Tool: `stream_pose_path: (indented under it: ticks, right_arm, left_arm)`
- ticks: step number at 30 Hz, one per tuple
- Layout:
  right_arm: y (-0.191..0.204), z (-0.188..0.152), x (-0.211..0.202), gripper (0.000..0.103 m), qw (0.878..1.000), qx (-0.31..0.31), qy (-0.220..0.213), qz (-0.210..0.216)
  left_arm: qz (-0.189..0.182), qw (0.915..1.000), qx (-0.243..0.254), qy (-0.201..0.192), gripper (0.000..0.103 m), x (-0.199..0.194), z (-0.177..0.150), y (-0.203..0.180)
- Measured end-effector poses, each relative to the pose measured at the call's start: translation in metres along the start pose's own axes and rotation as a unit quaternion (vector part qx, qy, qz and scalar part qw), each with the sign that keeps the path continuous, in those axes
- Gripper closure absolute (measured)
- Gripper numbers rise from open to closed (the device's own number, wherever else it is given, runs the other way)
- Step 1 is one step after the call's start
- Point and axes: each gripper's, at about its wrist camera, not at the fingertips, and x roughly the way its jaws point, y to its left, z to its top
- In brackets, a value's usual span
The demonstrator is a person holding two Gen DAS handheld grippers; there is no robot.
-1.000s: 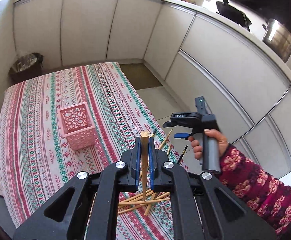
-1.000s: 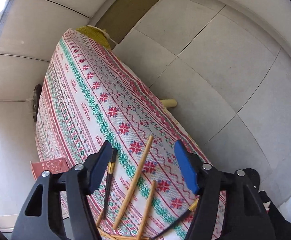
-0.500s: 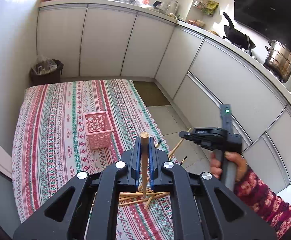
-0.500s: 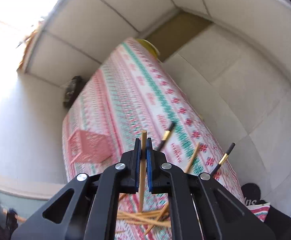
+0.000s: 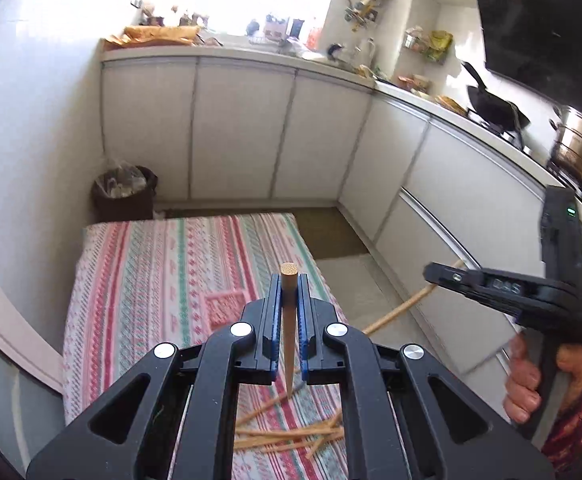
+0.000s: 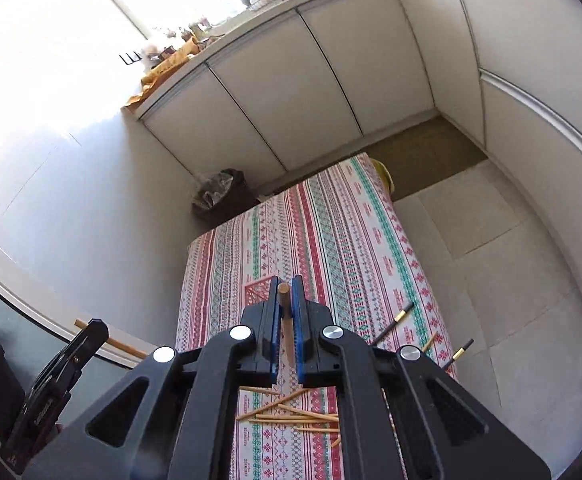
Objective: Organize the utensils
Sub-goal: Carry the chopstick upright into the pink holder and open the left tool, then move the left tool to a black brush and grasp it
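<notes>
Left hand-held gripper: clenched on a wooden chopstick that stands upright between its blue pads, blunt end up and thin tip pointing down at the cloth.
Right hand-held gripper: also clamped tight on a wooden chopstick, held upright between the pads; seen from the left camera, this stick pokes out slanted on both sides of the black jaws.
Right hand: wrapped round the gripper's handle, floral sleeve at the wrist.
Worktop: low, covered with a striped cloth in red, green and white.
Loose chopsticks: a scatter of wooden ones lying crossed on the near end of the cloth, below both grippers.
Dark chopsticks: two with gold bands, at the right edge of the cloth, apart from the wooden pile.
Pink basket: on the cloth beyond the pile, partly hidden behind the gripper fingers.
Bin: dark, lined with a bag, in the corner by the white cabinets.
</notes>
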Motion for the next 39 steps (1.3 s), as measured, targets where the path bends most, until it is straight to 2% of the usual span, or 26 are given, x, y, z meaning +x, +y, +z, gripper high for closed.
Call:
stream_pose_path:
  ticks: [4,8,10,12,15,18,20,23,25,29,33,34,35,36,37,38,39]
  right_arm:
    - [0.014,0.020,0.009,0.098,1.000,-0.011,-0.018,0.000]
    - [0.020,0.035,0.033,0.098,1.000,-0.010,-0.014,0.003]
    - [0.020,0.039,0.051,0.098,1.000,-0.009,-0.009,0.003]
    - [0.020,0.040,0.068,0.098,1.000,-0.007,-0.002,0.002]
    - [0.022,0.036,0.090,0.097,1.000,-0.007,0.010,-0.002]
    - [0.027,0.034,0.104,0.097,1.000,-0.015,0.015,-0.009]
    - [0.031,0.032,0.113,0.098,1.000,-0.018,0.018,-0.012]
    - [0.039,0.031,0.127,0.098,0.999,-0.021,0.024,-0.013]
    - [0.046,0.030,0.138,0.097,0.999,-0.024,0.027,-0.015]
    - [0.061,0.022,0.169,0.094,0.998,-0.039,0.056,-0.011]
    - [0.065,0.010,0.183,0.092,0.997,-0.040,0.053,-0.028]
    - [0.065,0.009,0.180,0.088,0.998,-0.037,0.050,-0.027]
    - [0.064,0.008,0.175,0.075,0.998,-0.033,0.044,-0.023]
    - [0.063,0.008,0.166,0.066,0.999,-0.028,0.031,-0.019]
    - [0.062,0.008,0.156,0.055,0.999,-0.025,0.015,-0.018]
    - [0.061,0.011,0.146,0.050,1.000,-0.024,0.002,-0.020]
    - [0.060,0.012,0.134,0.049,0.999,-0.027,-0.012,-0.023]
  left_arm:
    - [0.027,0.9994,-0.010,-0.021,0.097,0.019,0.027,0.016]
    - [0.054,0.9981,-0.011,-0.027,0.097,0.050,0.043,0.031]
    - [0.064,0.9977,-0.009,-0.022,0.096,0.069,0.042,0.038]
    - [0.058,0.9982,-0.015,-0.007,0.096,0.092,0.032,0.049]
    - [0.060,0.9974,-0.034,0.022,0.087,0.111,0.010,0.065]
    - [0.063,0.9960,-0.058,-0.024,0.085,0.082,0.003,0.079]
    - [0.058,0.9946,-0.069,-0.053,0.070,0.056,0.005,0.086]
    - [0.059,0.9920,-0.074,-0.083,0.058,0.021,0.004,0.091]
    - [0.059,0.9903,-0.080,-0.097,0.055,0.004,0.002,0.096]
    - [0.063,0.9892,-0.093,-0.095,0.054,-0.007,-0.009,0.106]
    - [0.065,0.9900,-0.102,-0.072,0.054,-0.003,-0.019,0.111]
    - [0.063,0.9904,-0.102,-0.070,0.054,-0.003,-0.021,0.110]
    - [0.063,0.9906,-0.100,-0.069,0.054,-0.004,-0.022,0.109]
    - [0.063,0.9907,-0.098,-0.070,0.051,-0.006,-0.022,0.107]
    - [0.063,0.9907,-0.097,-0.072,0.045,-0.008,-0.023,0.105]
    - [0.064,0.9905,-0.097,-0.074,0.037,-0.009,-0.023,0.104]
    - [0.063,0.9903,-0.096,-0.078,0.036,-0.011,-0.022,0.100]
